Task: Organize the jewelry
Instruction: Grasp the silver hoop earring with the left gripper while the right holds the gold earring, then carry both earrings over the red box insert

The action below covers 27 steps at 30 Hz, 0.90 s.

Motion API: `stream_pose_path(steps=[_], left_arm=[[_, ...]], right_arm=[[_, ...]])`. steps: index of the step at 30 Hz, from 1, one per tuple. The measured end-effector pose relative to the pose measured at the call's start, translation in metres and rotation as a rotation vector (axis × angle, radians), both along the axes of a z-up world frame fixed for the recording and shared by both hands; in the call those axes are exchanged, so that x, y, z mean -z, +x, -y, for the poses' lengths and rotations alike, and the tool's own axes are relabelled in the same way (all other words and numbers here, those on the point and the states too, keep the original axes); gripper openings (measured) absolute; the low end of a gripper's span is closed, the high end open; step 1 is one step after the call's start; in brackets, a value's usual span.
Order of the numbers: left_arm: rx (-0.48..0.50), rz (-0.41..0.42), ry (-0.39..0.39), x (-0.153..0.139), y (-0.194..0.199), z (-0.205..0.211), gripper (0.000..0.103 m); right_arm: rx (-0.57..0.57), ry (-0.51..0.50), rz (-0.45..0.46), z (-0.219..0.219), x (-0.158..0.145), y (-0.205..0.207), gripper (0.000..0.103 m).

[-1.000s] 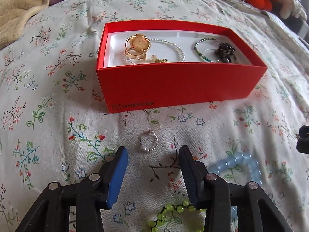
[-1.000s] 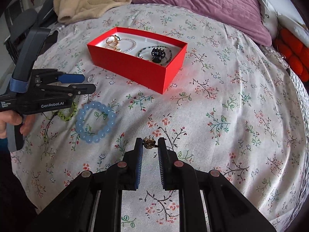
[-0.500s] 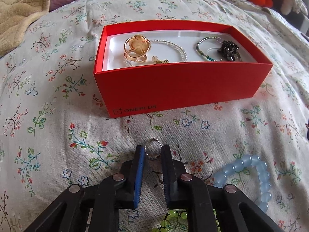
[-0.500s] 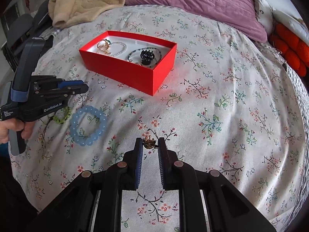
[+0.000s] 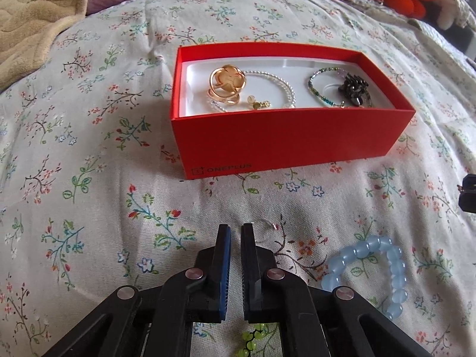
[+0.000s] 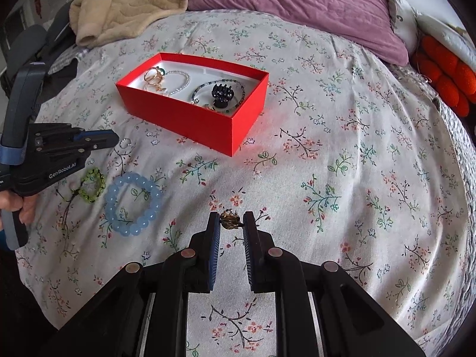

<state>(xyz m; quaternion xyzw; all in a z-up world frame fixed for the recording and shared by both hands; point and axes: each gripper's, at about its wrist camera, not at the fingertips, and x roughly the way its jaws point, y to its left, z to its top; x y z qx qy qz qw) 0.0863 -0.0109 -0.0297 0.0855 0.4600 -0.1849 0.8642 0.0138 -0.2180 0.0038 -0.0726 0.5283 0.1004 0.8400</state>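
Observation:
A red box (image 5: 285,142) (image 6: 190,119) on the floral bed holds gold rings, bead bracelets and a black hair claw. My left gripper (image 5: 235,229) (image 6: 114,139) is nearly shut, raised in front of the box. A small silver bead ring (image 6: 125,142) lies on the bedspread at its tip; the left wrist view shows only a faint curved part of it (image 5: 269,223) beside the right finger, so a grip cannot be confirmed. My right gripper (image 6: 232,221) is shut on a small gold earring (image 6: 229,219), held above the bedspread.
A light blue bead bracelet (image 5: 377,273) (image 6: 132,203) and a green bead bracelet (image 6: 92,185) (image 5: 253,337) lie on the bedspread near my left gripper. A beige blanket (image 6: 134,3), purple pillow (image 6: 297,3) and orange cushion (image 6: 446,74) lie at the back.
My left gripper closed from wide open to nearly shut around the silver ring's spot and has lifted back. The ring now shows off to the right of its tips. My right gripper keeps holding the earring.

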Motion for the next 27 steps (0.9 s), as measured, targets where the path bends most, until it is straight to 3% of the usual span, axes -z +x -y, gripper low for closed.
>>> stream_pose_path(steps=[7, 8, 11, 12, 17, 20, 24, 27], left_arm=[[0.026, 0.014, -0.043, -0.013, -0.004, -0.006, 0.002], [0.042, 0.012, -0.046, -0.013, -0.006, -0.005, 0.007], [0.060, 0.003, -0.034, -0.007, -0.007, 0.001, 0.046], [0.057, 0.007, -0.024, -0.004, -0.007, 0.003, 0.048], [0.054, -0.026, -0.001, 0.012, 0.000, 0.013, 0.048], [0.055, -0.005, 0.024, 0.017, -0.001, 0.018, 0.046], [0.066, 0.004, 0.034, 0.017, -0.004, 0.023, 0.025], [0.079, 0.012, 0.045, 0.016, -0.008, 0.025, 0.017]], right_arm=[[0.011, 0.018, 0.015, -0.006, -0.007, 0.006, 0.016], [0.011, 0.019, 0.015, -0.006, -0.007, 0.006, 0.016], [0.007, 0.017, 0.008, -0.009, -0.004, 0.006, 0.016], [0.007, 0.015, 0.005, -0.010, -0.002, 0.005, 0.016], [0.001, 0.007, -0.010, -0.011, 0.004, 0.002, 0.016], [0.001, 0.004, -0.012, -0.010, 0.005, 0.002, 0.016], [0.002, 0.002, -0.013, -0.009, 0.005, 0.002, 0.016], [0.001, 0.003, -0.009, -0.009, 0.004, 0.002, 0.016]])
